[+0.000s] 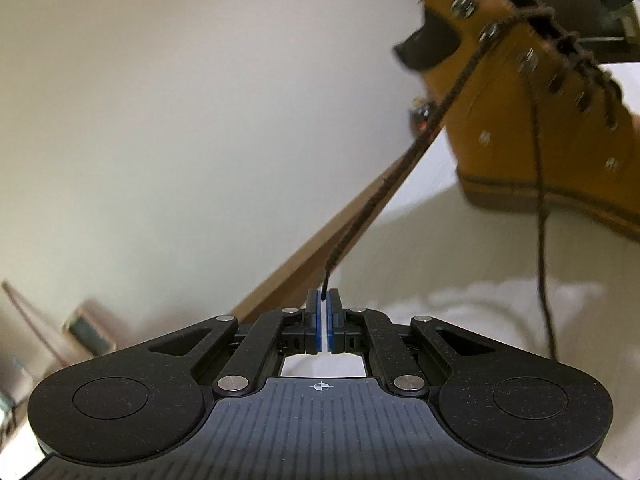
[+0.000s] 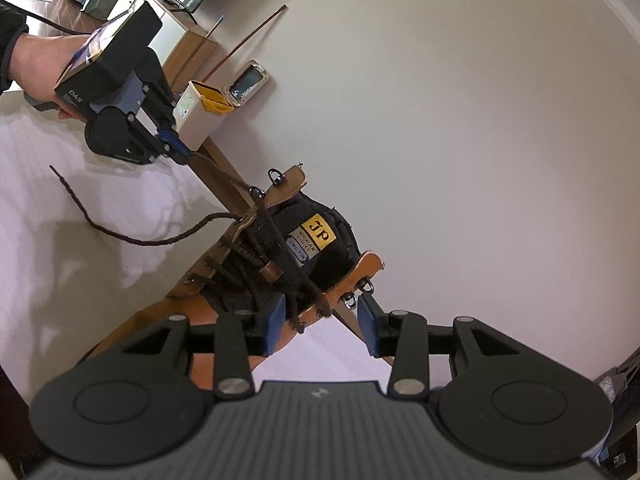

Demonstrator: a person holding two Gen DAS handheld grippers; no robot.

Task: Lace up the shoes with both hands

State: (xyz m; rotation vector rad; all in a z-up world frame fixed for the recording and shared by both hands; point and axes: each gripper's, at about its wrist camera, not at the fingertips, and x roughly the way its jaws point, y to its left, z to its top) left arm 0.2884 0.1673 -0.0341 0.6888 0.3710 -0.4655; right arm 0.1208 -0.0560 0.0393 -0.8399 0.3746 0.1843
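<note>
In the left wrist view the left gripper (image 1: 324,300) has its blue pads pressed together on the dark tip of a brown lace (image 1: 404,176), which runs taut up to a metal eyelet on the tan boot (image 1: 520,120) standing on the white table (image 1: 460,280). In the right wrist view the right gripper (image 2: 322,320) stands with its jaws apart, nothing pinched, the boot's laced front and an eyelet flap just ahead between its fingers. Farther off, a second lace end (image 2: 92,216) lies loose on the table, and a hand (image 2: 36,68) holds the left gripper beside a small white box (image 2: 196,116).
</note>
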